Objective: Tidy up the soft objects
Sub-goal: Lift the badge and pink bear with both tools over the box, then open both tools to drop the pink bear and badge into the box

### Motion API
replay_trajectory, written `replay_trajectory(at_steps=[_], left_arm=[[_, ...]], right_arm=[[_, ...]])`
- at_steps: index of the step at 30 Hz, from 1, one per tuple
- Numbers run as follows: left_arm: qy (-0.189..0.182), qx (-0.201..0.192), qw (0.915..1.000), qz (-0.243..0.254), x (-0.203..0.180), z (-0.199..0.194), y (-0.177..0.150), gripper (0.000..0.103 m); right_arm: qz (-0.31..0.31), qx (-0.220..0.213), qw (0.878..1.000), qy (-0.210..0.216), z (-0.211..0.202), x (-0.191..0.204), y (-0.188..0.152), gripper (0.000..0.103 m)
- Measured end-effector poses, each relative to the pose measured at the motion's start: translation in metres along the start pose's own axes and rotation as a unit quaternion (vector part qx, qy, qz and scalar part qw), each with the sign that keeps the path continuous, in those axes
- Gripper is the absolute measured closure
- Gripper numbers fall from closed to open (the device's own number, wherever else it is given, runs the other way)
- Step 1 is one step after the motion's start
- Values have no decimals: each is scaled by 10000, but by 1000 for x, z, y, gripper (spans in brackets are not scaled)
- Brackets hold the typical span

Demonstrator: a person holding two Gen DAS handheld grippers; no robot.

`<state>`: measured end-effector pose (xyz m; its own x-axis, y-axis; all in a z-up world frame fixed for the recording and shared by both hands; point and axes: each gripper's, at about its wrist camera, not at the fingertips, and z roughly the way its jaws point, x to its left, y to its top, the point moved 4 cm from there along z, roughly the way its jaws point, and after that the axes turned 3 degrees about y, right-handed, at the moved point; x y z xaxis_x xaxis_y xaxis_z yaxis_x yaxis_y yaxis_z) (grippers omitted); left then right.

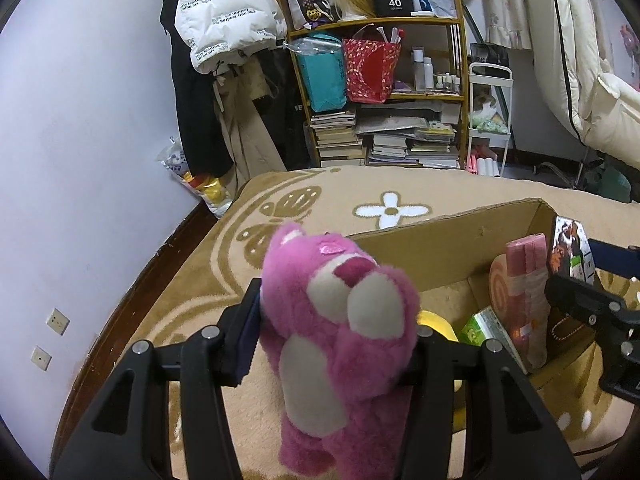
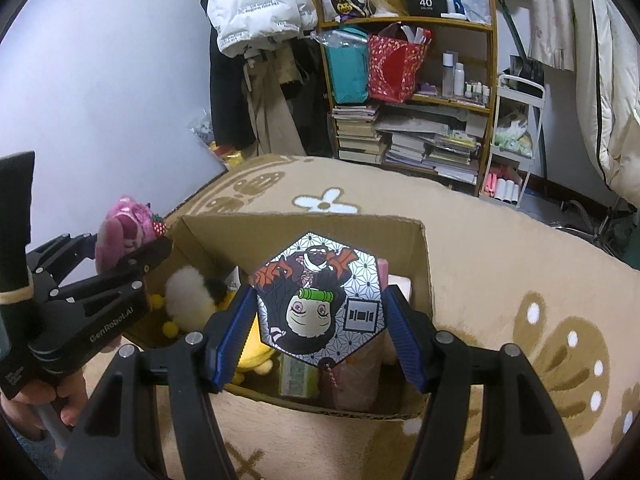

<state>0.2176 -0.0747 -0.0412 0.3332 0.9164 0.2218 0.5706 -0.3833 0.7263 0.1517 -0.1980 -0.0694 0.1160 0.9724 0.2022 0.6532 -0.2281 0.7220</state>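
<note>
Left wrist view shows the left gripper [image 1: 336, 344] clamped on a pink plush bear [image 1: 336, 320], its pads pressing the toy's sides at body level, the bear upright with its muzzle turned toward the cardboard box [image 1: 440, 248]. Bear and gripper sit just outside the box's left wall, above the beige carpet [image 1: 200, 300]. Inside the box, toward its right side, a pink roll-shaped cushion [image 1: 520, 292] stands on end with a green packet [image 1: 480, 328] beside it.

Right wrist view shows the right gripper [image 2: 320, 320] holding a hexagonal cartoon-print cushion [image 2: 320, 300] by its two side edges, the blue pads [image 2: 236, 328] pressed against it. The cushion hangs over the middle of the open box [image 2: 420, 272], its printed face upside down toward the camera. Below it in the box lie a white and black plush [image 2: 192, 292] near the left wall and a yellow plush [image 2: 256, 356] at the near edge.
</note>
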Motion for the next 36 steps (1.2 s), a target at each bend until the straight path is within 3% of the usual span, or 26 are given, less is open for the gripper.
replay_trajectory(at_steps=[5,8,10,16,21,25,36], left_arm=[[-36,-3,10000,48,-4,7,0,52],[46,-20,10000,77,-5,9,-2,43],[148,-60,9998,86,-5,7,-1,26],[286,-444,9983,236,-4,-14,5,4],[110,-579,9983,-33,6,-34,12,2],[245,-669,9973,-185,20,-47,14,1],[220,-715,9970,-203,41,-98,10,1]], right_arm=[[-61,46,10000,-26,4,3,-1,34],[-108,57,9999,-35,5,4,-3,34],[-122,73,9999,-40,6,6,-2,30],[-89,3,9999,-55,0,7,-2,12],[-15,-4,10000,-7,-11,7,-5,9],[-46,-56,10000,-57,-24,8,-9,1],[-66,-442,9987,-249,-76,15,-6,0]])
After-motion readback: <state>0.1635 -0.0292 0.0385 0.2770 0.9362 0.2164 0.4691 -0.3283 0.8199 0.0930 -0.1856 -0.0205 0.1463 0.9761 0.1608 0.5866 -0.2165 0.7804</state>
